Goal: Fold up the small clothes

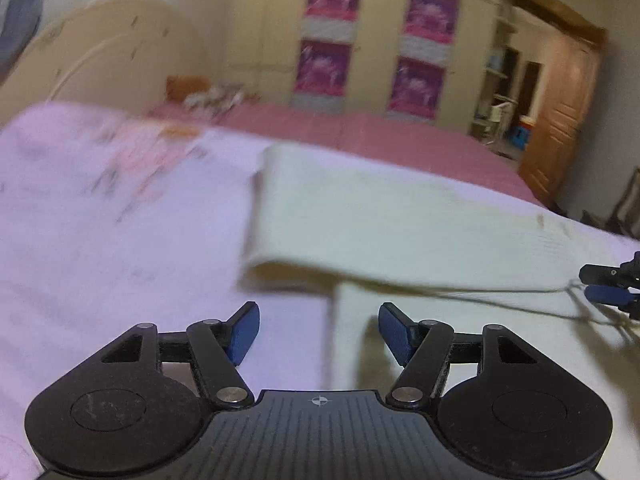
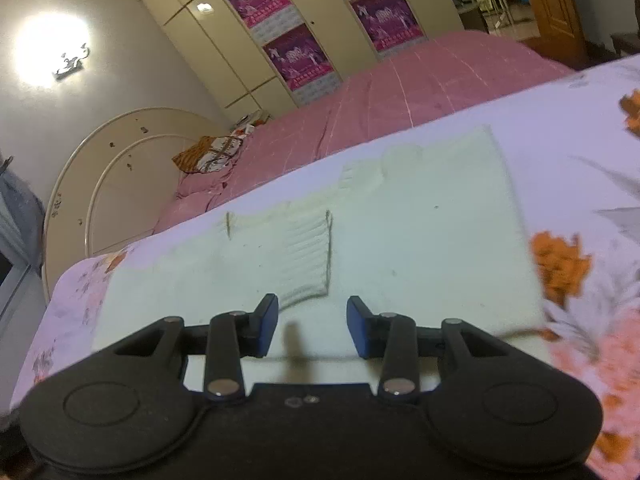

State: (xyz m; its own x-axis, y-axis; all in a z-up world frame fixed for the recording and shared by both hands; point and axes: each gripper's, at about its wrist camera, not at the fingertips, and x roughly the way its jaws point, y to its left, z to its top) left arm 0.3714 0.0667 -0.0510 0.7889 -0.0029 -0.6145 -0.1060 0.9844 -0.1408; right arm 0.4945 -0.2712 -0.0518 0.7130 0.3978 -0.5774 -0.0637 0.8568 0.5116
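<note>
My left gripper hung spread and empty over the near edge of the cream sweater, which lay flat on the floral sheet with one flap already turned over. My right gripper was spread too, holding nothing, just short of the folded sleeve. I judged the next fold needed both hems pinched evenly. Bare sheet lay left and right, with the pink bed beyond.
</note>
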